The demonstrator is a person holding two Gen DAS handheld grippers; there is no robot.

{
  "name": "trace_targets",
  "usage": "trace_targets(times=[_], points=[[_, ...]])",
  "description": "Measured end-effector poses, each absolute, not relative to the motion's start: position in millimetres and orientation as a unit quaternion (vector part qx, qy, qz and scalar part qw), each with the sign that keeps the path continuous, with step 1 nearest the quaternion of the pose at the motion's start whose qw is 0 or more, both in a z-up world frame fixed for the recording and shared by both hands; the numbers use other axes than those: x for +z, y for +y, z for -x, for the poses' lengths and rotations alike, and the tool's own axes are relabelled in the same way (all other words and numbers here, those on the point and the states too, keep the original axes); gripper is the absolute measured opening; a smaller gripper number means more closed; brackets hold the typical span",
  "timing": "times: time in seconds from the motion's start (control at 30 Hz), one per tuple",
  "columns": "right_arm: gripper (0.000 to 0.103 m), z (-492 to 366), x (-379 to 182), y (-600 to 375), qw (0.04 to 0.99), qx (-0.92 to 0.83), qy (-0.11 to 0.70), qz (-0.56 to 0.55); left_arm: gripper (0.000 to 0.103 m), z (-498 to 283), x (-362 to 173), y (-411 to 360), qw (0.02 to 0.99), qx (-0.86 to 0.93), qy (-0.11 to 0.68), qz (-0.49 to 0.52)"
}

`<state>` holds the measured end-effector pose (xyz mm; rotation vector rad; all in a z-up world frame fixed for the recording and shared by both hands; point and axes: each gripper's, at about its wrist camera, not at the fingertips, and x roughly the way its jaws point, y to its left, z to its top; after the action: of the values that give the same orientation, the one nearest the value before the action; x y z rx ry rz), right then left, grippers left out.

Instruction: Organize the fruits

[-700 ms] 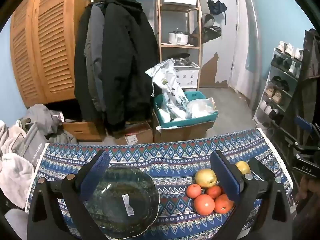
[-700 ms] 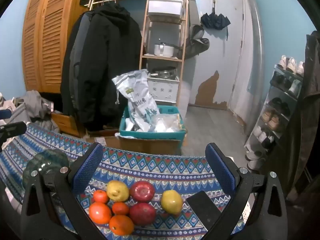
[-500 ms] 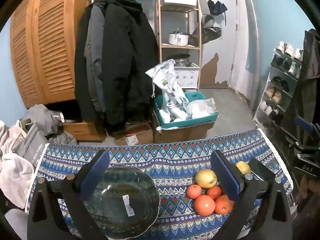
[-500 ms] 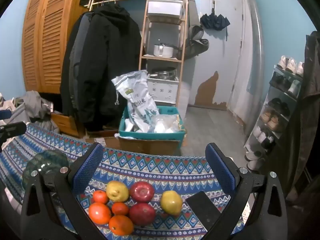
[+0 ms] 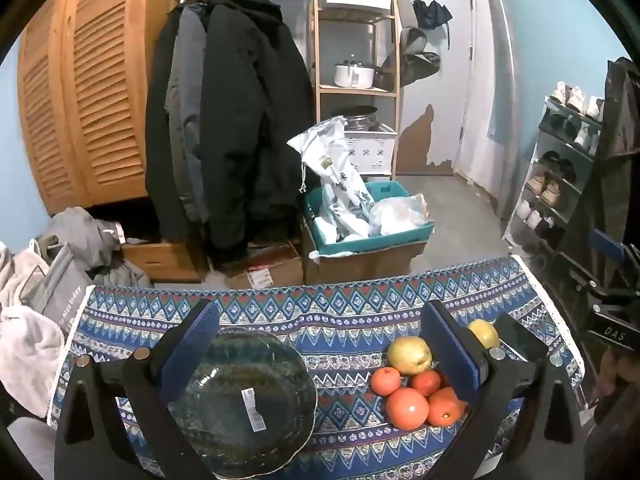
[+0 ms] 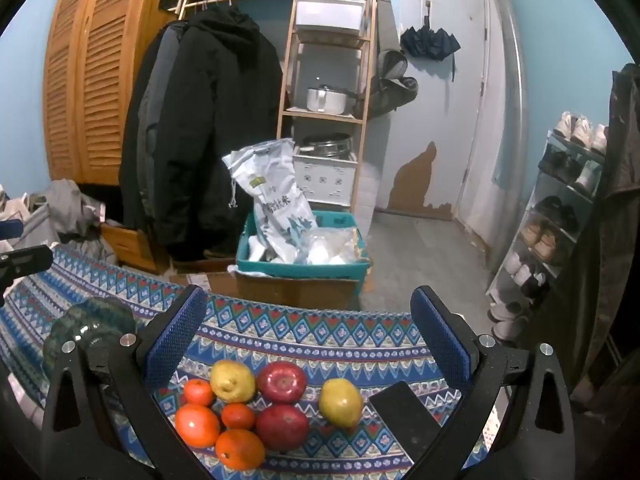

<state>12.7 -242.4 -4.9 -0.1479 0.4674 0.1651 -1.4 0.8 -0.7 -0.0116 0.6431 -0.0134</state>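
A dark green glass bowl [image 5: 244,404] with a white sticker sits on the patterned tablecloth [image 5: 328,320], between the fingers of my open, empty left gripper [image 5: 320,344]. Right of it lies a fruit cluster: a yellow pear [image 5: 409,355], several oranges [image 5: 407,402] and a second yellow fruit [image 5: 486,334]. In the right wrist view my right gripper [image 6: 308,334] is open and empty above the cluster: two red apples [image 6: 282,380], two yellow pears [image 6: 233,380], several oranges [image 6: 196,424]. The bowl [image 6: 92,332] shows at the left.
A black phone [image 6: 408,416] lies on the cloth [image 6: 320,328] right of the fruit. Beyond the table's far edge stand a teal bin [image 5: 372,236] on cardboard boxes, hanging coats [image 5: 232,128], a wooden shelf and a shoe rack [image 5: 560,184].
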Motion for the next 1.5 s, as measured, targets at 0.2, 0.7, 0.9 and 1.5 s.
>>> trace_targets(times=[0.2, 0.7, 0.9, 1.5], points=[[0.100, -13.6, -6.5, -245.3, 0.966, 0.082, 0.233, 0.075, 0.102, 1.2, -0.4, -0.1, 0.948, -0.006, 0.317, 0.005], [0.100, -11.5, -7.1, -245.1, 0.965, 0.081, 0.235, 0.079, 0.102, 1.5, -1.7, -0.4, 0.948, -0.006, 0.317, 0.005], [0.100, -11.3, -7.1, -244.2, 0.965, 0.082, 0.236, 0.079, 0.102, 1.9, -1.8, -0.6, 0.948, -0.006, 0.317, 0.005], [0.100, -11.7, -7.5, -244.0, 0.965, 0.082, 0.236, 0.080, 0.102, 1.9, -6.5, -1.9, 0.948, -0.006, 0.319, 0.005]])
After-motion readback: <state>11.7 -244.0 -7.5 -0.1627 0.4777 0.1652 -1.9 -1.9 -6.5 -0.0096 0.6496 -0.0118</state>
